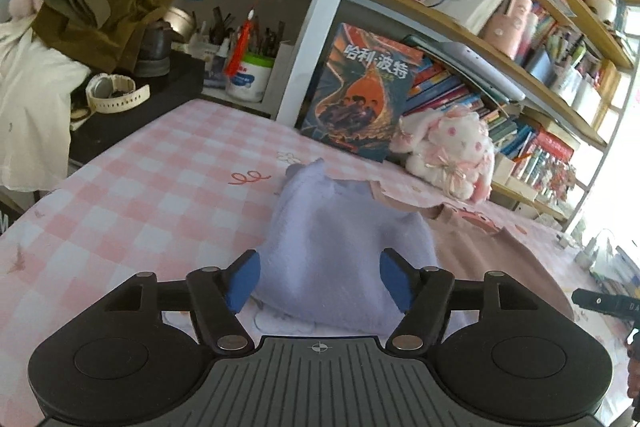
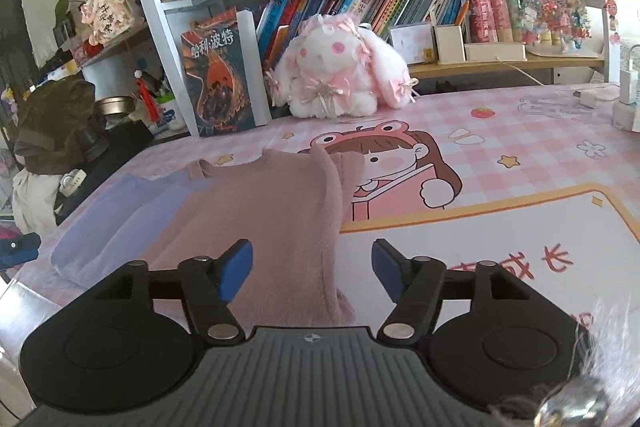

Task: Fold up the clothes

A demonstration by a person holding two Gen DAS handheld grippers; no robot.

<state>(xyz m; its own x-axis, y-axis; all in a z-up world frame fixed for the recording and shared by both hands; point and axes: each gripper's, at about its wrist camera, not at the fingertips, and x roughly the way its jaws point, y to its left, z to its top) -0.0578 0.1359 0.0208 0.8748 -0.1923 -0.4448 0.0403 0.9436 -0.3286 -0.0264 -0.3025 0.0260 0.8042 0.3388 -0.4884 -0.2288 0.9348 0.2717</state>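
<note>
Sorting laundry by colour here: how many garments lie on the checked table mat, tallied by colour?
Lilac garment: 1
Pink garment: 1
Total: 2, lying side by side on the mat, the pink one overlapping the lilac one's edge.

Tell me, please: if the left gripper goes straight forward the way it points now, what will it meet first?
Most likely the lavender garment, which lies on the checked table cover directly ahead of the open left gripper. Depth is hard to judge here.
</note>
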